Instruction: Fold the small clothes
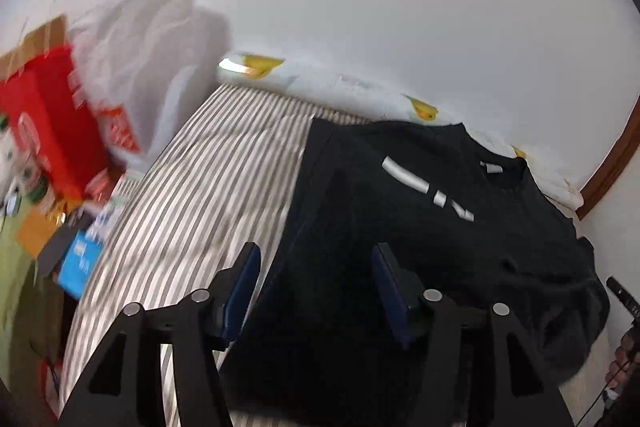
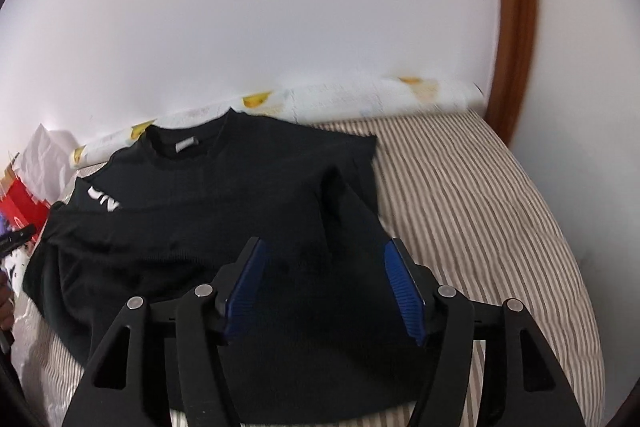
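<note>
A black T-shirt (image 1: 420,239) with white lettering lies spread on a striped bed (image 1: 192,195), collar toward the wall. My left gripper (image 1: 316,251) is open and empty, hovering over the shirt's left edge near the hem. In the right wrist view the same shirt (image 2: 224,219) fills the middle, one sleeve folded inward. My right gripper (image 2: 324,247) is open and empty above the shirt's lower right part. The striped bed (image 2: 480,211) extends to the right.
A rolled white blanket with yellow prints (image 1: 360,91) lies along the wall behind the shirt. A red box (image 1: 48,123), a white plastic bag (image 1: 144,47) and clutter sit left of the bed. A brown door frame (image 2: 516,19) stands at the right.
</note>
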Action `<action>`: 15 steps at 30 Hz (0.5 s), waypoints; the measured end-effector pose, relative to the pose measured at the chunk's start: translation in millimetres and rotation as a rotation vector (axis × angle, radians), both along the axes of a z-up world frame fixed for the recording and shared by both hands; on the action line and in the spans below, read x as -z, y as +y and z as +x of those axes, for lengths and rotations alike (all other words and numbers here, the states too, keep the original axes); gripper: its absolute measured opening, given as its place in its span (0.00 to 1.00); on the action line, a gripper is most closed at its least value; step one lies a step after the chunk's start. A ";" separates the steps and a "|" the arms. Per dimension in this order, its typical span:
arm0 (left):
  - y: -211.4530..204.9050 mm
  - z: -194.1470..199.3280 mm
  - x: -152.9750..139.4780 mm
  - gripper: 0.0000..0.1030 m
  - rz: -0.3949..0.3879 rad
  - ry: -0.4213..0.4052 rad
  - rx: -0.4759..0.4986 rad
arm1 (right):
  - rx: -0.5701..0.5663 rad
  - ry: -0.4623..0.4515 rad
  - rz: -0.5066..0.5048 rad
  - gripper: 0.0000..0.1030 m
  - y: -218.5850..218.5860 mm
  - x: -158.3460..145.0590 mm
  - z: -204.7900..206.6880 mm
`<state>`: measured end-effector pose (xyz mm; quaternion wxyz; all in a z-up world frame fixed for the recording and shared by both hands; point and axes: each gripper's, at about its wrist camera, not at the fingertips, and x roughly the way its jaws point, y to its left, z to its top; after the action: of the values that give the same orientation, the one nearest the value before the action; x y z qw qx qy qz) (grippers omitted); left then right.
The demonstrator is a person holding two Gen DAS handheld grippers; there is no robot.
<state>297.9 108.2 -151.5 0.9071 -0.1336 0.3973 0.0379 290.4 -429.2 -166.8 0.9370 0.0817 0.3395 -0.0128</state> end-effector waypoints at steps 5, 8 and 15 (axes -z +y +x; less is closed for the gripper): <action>8.6 -50.4 19.8 0.57 -0.023 0.032 -0.012 | 0.035 0.033 0.011 0.61 -12.6 14.4 -29.1; 18.0 -77.6 28.8 0.58 -0.074 0.028 -0.019 | 0.041 0.054 0.023 0.62 -16.8 24.9 -45.1; 27.9 -88.8 51.3 0.58 -0.246 0.039 -0.013 | 0.056 0.066 0.068 0.63 -24.8 37.6 -57.9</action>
<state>209.1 136.2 -202.9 0.8758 -0.2455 0.4156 -0.0027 232.5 -454.0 -204.4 0.9212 0.1224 0.3680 -0.0302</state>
